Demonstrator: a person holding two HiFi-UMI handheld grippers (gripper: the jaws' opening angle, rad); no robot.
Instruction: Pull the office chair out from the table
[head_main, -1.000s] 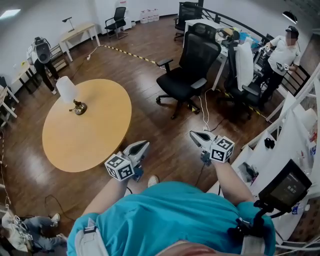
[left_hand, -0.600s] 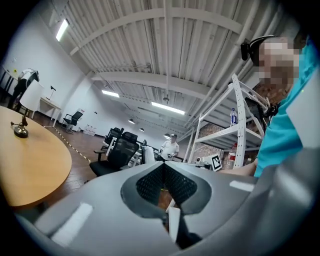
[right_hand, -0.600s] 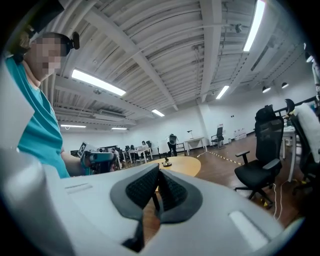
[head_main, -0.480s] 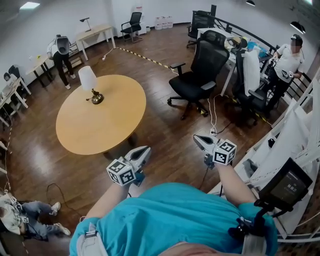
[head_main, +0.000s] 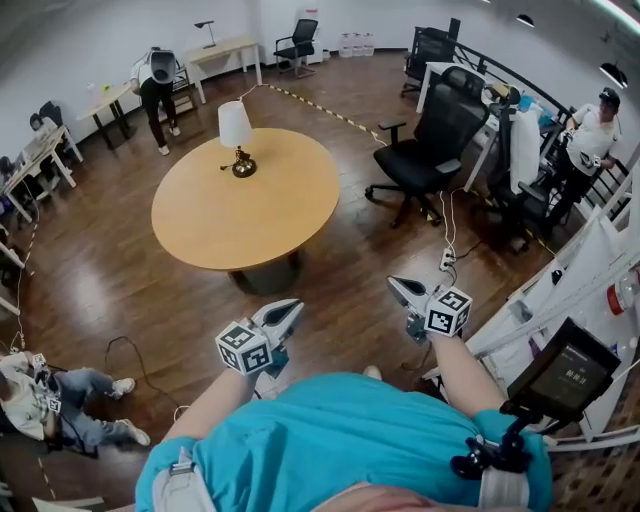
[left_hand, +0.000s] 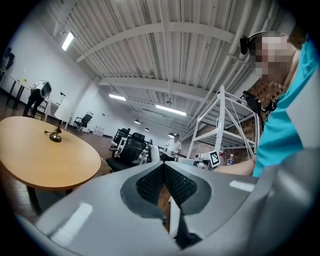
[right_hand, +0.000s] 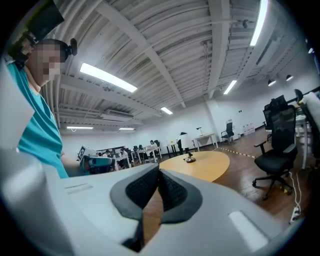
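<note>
Head view has me looking steeply down over a teal shirt at two bare forearms stretched forward, side by side at about the same height. The left hand-held gripper (head_main: 290, 308) points ahead and a little to the right, and its marker cube sits close to the wrist. The right hand-held gripper (head_main: 394, 284) points ahead and a little to the left, so the two tips lean toward each other with open wooden floor (head_main: 340, 280) below them.

In the left gripper view, the left hand-held gripper (left_hand: 163, 169) has its ribbed dark pads pressed together with nothing between them. The right gripper view shows the same: the right hand-held gripper (right_hand: 158, 176) is closed tight and empty. Both run roughly level with the floor.

The black mesh-backed office chair with armrests and castors (head_main: 430, 140) stands at upper right, well ahead of both grippers. Neither one touches it. Its back is close to a white desk (head_main: 440, 72) and its seat faces the open floor. It stands clear of the round light-wood desk (head_main: 270, 215) to its left, which carries a small lamp with a white shade and brass base (head_main: 235, 128). The chair also shows in the left gripper view (left_hand: 131, 150) and at the right edge of the right gripper view (right_hand: 277, 142).

A white power strip (head_main: 447, 262) lies on the floor between the chair and my right hand-held gripper.
</note>
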